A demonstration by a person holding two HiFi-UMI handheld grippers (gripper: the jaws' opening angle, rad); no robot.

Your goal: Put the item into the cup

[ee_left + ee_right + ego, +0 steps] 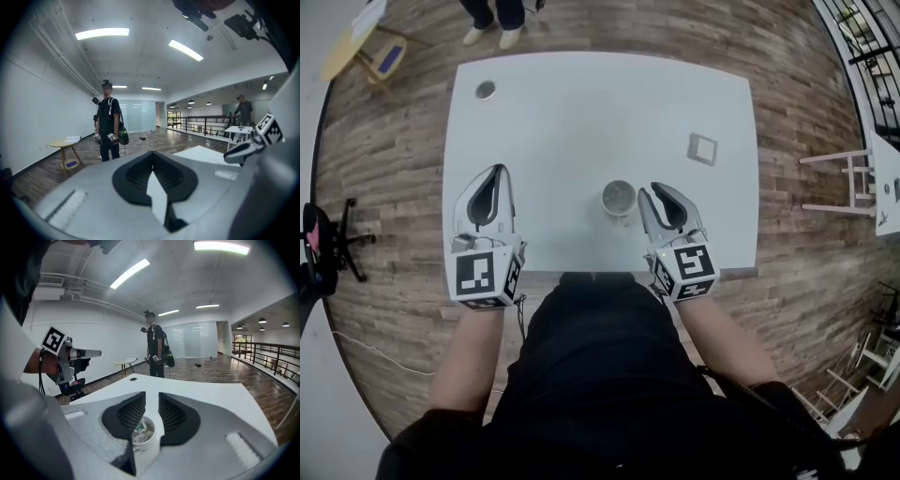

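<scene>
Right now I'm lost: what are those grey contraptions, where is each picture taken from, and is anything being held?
No robot here: a person holds a two-jaw tool in each hand. The top-down picture comes from a camera on their head; the other two from cameras riding on each tool. On the white table stand a cup with something crumpled inside, a small square piece and a round dark disc. The left hand-held gripper is shut and empty. The right hand-held gripper has its jaws slightly apart, holding nothing; the cup shows below through the gap.
</scene>
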